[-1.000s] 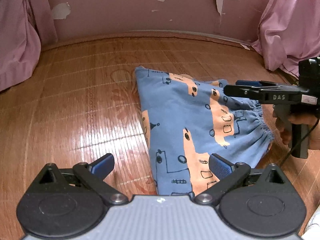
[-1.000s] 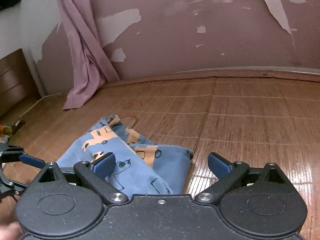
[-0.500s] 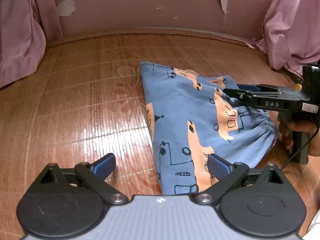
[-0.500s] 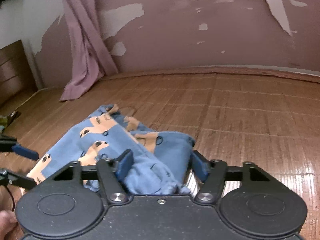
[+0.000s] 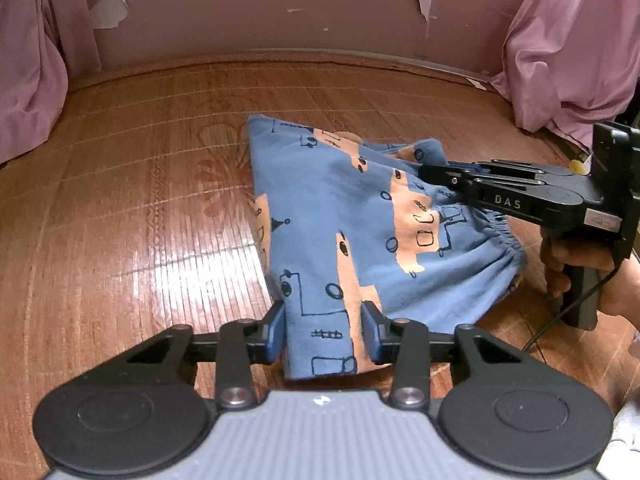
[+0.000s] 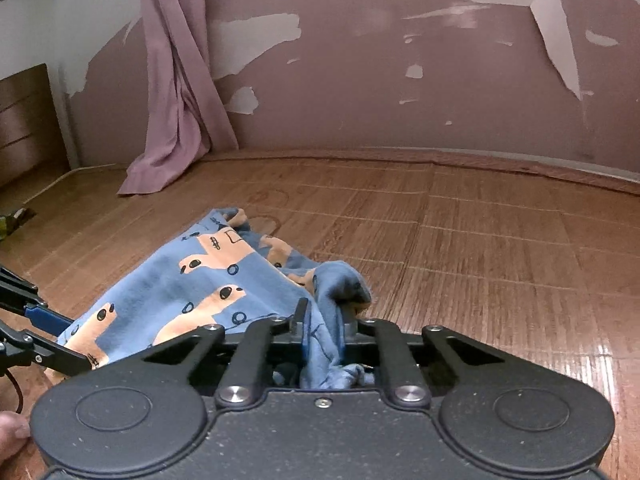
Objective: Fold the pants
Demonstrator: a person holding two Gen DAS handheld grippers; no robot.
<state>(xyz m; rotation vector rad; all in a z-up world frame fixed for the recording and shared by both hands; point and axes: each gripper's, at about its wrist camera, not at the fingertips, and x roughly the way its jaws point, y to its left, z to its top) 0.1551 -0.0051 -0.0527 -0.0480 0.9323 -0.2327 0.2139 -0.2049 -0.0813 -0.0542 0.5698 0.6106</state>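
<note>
Blue pants (image 5: 332, 208) printed with orange vehicles lie folded on the bamboo floor mat (image 5: 140, 220). My left gripper (image 5: 323, 332) has closed in on their near corner, and the cloth fills the narrow gap between the blue pads. The gathered waistband (image 5: 500, 236) is at the right. My right gripper (image 5: 426, 170) comes in from the right at the far edge. In the right wrist view, that gripper (image 6: 325, 320) is shut on a bunched fold of the pants (image 6: 172, 292), which rises between its fingers. The left gripper (image 6: 52, 336) shows at the left edge.
Pink curtains (image 5: 568, 60) (image 5: 28, 92) hang at both sides against a peeling wall (image 6: 400, 80). A hand (image 5: 576, 264) holds the right gripper's handle. Brown wooden furniture (image 6: 24, 120) stands at the far left. Mat stretches left and beyond the pants.
Both grippers went from wide open to closed on the pants. The right one closed first and lifted a fold. The left one moved onto the near corner and narrowed.
</note>
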